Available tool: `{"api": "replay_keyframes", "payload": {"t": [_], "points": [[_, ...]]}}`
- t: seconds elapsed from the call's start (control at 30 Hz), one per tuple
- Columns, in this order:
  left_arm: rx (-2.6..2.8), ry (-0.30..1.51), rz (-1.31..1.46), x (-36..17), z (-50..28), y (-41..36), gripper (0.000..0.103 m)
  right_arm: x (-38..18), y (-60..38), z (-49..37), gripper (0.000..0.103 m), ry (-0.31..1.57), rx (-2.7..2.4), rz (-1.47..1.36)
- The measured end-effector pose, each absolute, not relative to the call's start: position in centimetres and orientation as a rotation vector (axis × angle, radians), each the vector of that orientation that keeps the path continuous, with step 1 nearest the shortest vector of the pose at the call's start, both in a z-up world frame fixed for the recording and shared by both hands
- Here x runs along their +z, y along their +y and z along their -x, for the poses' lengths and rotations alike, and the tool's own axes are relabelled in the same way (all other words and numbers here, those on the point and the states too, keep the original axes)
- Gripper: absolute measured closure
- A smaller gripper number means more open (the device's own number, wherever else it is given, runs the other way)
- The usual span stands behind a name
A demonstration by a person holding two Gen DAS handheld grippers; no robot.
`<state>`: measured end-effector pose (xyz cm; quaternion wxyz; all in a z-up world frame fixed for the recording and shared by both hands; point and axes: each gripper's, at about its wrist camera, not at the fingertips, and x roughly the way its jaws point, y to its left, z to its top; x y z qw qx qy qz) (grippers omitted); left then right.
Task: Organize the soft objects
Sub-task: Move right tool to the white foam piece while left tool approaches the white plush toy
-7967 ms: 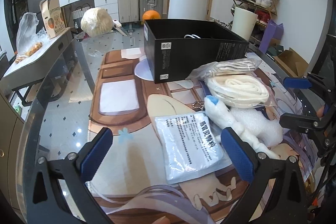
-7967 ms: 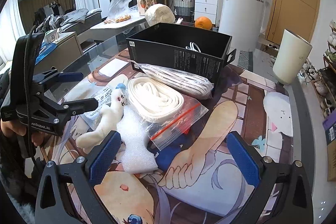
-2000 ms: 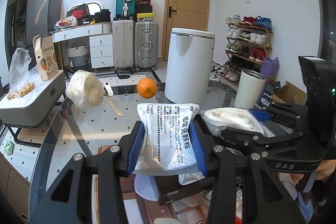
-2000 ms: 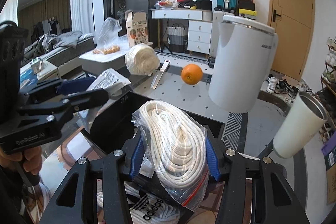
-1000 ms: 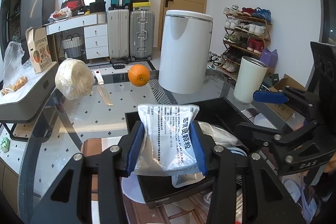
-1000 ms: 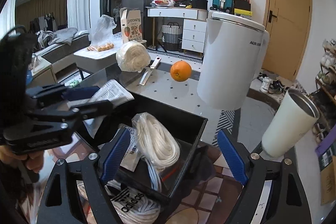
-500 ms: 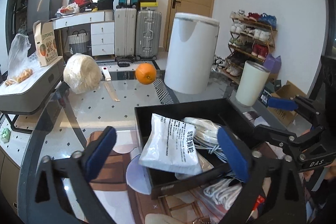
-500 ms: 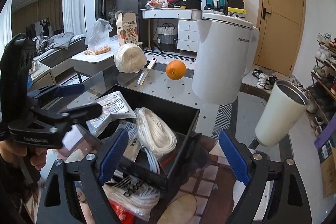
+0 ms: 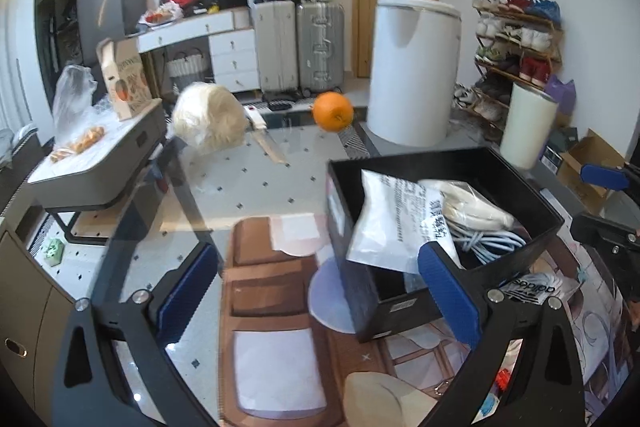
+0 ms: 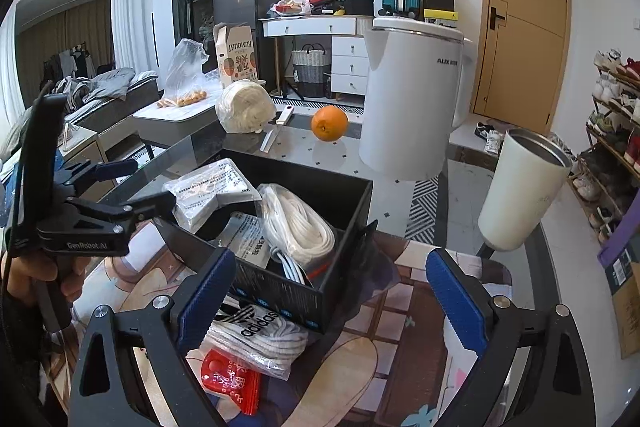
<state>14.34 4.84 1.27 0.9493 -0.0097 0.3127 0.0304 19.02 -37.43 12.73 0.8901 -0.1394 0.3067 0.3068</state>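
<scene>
While both the left gripper and right gripper gape empty, an "adidas" bag lies beside the black box.

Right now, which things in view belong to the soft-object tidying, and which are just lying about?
Job:
black box
white printed pouch
bagged white rope
adidas socks bag

Lying about:
orange
white tumbler
white appliance
knife
</scene>
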Motion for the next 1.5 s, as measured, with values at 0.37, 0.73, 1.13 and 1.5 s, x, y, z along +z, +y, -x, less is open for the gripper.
{"api": "replay_keyframes", "payload": {"t": [0.37,0.73,1.13,1.5], "points": [[0.006,0.650,0.052,1.3,-14.7,4.4,0.002,12.5,-37.9,-19.1,0.005,0.653,0.627,0.280],[-0.012,0.605,0.053,2.6,-11.4,4.0,0.002,12.2,-38.4,-17.6,0.004,0.670,0.641,0.259],[-0.025,0.581,0.027,3.1,-6.4,2.7,0.000,11.1,-39.4,-14.1,0.004,0.714,0.662,0.244],[-0.021,0.600,0.015,2.0,-2.8,1.6,0.000,9.8,-38.8,-9.9,0.004,0.752,0.724,0.310]]}}
